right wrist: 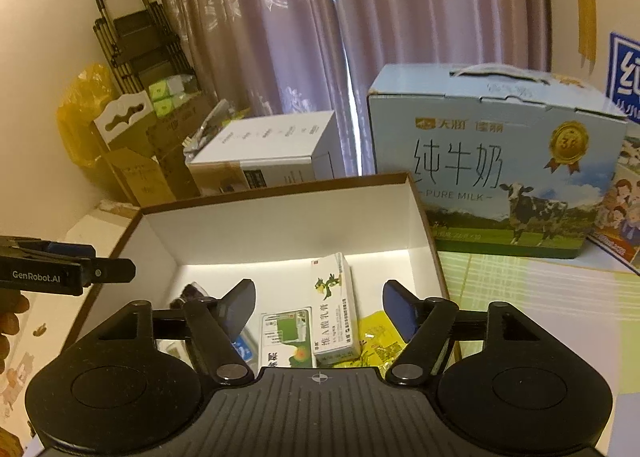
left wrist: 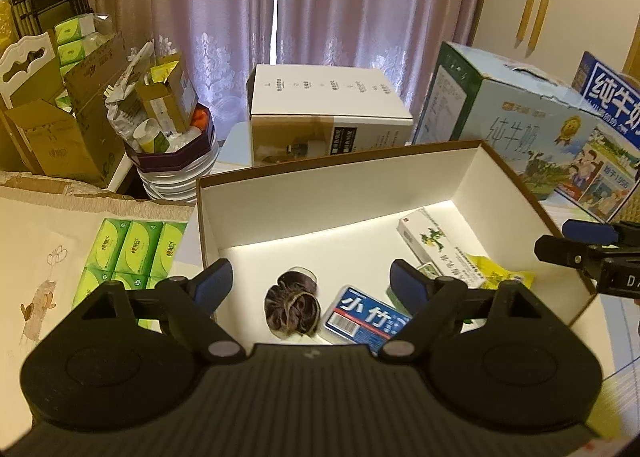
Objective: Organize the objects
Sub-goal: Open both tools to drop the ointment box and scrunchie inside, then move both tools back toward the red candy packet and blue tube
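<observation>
An open white box with brown rim (left wrist: 344, 193) (right wrist: 280, 229) holds a dark hair tie bundle (left wrist: 292, 309), a blue card pack (left wrist: 366, 319), a white medicine box with a green figure (left wrist: 440, 249) (right wrist: 334, 309), a yellow packet (left wrist: 506, 277) (right wrist: 378, 341) and a green-white card (right wrist: 286, 337). My left gripper (left wrist: 310, 281) is open and empty above the box's near edge. My right gripper (right wrist: 318, 305) is open and empty above the medicine box. Each gripper shows at the edge of the other's view (left wrist: 588, 245) (right wrist: 76, 265).
A blue milk carton (left wrist: 532, 137) (right wrist: 500, 161) stands right behind the box. A white carton (left wrist: 328, 113) (right wrist: 264, 153) stands behind it. Green tissue packs (left wrist: 132, 253) lie to the left on a cloth. Cardboard boxes (left wrist: 60, 129) and a full bin (left wrist: 172, 145) are at far left.
</observation>
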